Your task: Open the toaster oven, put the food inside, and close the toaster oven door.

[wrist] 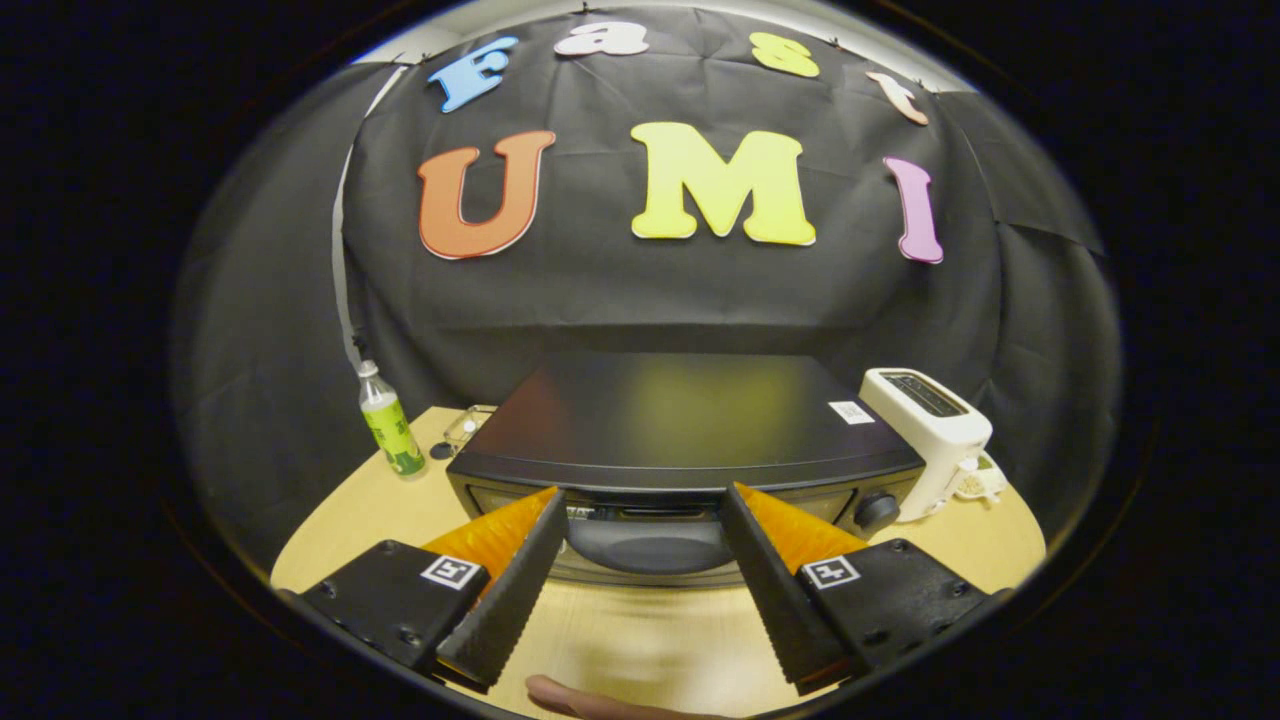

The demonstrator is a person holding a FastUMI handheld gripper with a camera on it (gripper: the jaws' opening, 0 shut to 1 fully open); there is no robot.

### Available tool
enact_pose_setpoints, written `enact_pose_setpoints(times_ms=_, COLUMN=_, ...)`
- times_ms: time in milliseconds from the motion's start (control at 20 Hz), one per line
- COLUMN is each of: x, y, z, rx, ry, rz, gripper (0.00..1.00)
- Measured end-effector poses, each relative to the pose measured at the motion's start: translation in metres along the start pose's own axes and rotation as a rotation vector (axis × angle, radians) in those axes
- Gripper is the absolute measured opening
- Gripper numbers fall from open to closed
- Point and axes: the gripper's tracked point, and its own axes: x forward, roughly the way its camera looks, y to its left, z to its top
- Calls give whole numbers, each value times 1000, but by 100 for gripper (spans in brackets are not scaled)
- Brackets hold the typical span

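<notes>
The table (330,520) is a pale wooden top carrying everything else. The oven (680,420), black and the largest thing on it, sits at the centre just ahead of the fingers, its flat top glossy, with a white sticker (851,411) near the top's 2 o'clock corner. Its door (650,545) is closed; the curved handle shows in the gap between the fingertips, and a round knob (877,511) sits at the front's 3 o'clock end. The gripper (640,490) hangs wide open before the door, holding nothing, its two fingers spread to either side of the handle; whether the tips touch the oven front cannot be told. A white toaster (930,430) stands at 3 o'clock of the oven, just beside it, with a small pale object (982,484) at its base, too small to make out. A bottle (388,420) with a green label stands upright at 9 o'clock of the oven, well apart from it. Between bottle and oven lie a clear container (466,428) and a small dark cap (442,451). A fingertip (580,700) shows at 6 o'clock, below the gripper.
</notes>
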Motion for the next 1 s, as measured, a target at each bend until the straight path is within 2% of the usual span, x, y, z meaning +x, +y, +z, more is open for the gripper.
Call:
enact_pose_setpoints(times_ms=450, x=18, y=-8, z=-9, rx=-8, ry=28, rz=-45, gripper=100)
enact_pose_setpoints(times_ms=550, x=16, y=-9, z=-9, rx=29, ry=12, rz=-34, gripper=100)
enact_pose_setpoints(times_ms=750, x=-1, y=-8, z=-21, rx=16, ry=5, rz=-34, gripper=100)
enact_pose_setpoints(times_ms=1000, x=-27, y=-8, z=-52, rx=35, ry=60, rz=-44, gripper=100)
